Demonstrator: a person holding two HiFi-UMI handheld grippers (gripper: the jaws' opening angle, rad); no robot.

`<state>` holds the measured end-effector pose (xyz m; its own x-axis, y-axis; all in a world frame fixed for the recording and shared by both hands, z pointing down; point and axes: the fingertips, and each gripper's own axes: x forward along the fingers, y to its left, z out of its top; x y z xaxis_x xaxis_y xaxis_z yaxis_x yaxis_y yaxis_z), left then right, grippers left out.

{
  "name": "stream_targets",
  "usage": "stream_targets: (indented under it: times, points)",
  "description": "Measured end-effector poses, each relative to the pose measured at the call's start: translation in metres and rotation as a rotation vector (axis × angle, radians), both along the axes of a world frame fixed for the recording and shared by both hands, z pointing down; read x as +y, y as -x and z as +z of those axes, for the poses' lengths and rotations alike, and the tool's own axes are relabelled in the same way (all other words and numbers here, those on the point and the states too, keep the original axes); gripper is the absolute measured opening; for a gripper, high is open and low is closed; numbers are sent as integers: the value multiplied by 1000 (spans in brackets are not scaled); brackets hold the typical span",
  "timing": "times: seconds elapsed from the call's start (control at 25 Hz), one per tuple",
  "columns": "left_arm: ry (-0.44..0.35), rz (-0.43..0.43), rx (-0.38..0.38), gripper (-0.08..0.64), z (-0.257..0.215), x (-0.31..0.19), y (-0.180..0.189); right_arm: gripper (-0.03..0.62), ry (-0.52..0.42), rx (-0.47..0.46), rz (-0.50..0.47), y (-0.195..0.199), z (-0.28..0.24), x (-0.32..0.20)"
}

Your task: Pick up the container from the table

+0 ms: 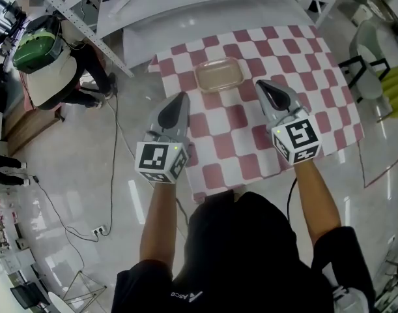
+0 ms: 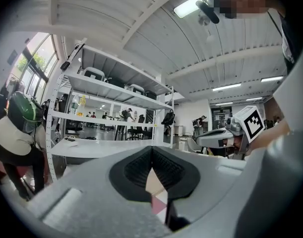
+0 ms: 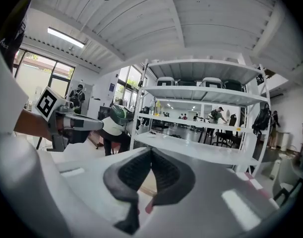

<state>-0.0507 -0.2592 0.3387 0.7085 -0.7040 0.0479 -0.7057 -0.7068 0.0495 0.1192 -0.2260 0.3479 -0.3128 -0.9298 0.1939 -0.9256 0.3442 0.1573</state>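
Note:
A clear, shallow plastic container [image 1: 218, 75] sits on the table's red-and-white checkered cloth [image 1: 238, 119], near the far edge. My left gripper [image 1: 181, 98] hovers over the cloth's left edge, short of the container and to its left, with its jaws shut and empty. My right gripper [image 1: 260, 85] is just right of the container, also shut with nothing in it. In the left gripper view the black pads [image 2: 141, 170] meet, and the cloth shows below them. The right gripper view shows its pads [image 3: 163, 175] closed together too. Neither gripper touches the container.
A long white table [image 1: 205, 12] stands beyond the checkered one. A person in a green helmet [image 1: 36, 47] bends over at the left. A cable [image 1: 114, 168] trails on the glossy floor at the left. A chair [image 1: 371, 64] stands at the right. White shelving [image 2: 111, 88] rises ahead.

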Motion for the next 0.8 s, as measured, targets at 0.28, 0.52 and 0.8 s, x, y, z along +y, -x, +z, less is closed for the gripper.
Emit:
stream_targets:
  times: [0.28,0.52,0.8]
  points:
    - [88,-10,-27,9,38,-54,-6,3,109,47,-1,-3,43,-58]
    - [173,-47,-82,9,79,-93,-21,3,218,11,20,-29,91,-102]
    - [272,-95,-112,9,118,-122,-37,43,324,-77,13,-47,129,-133]
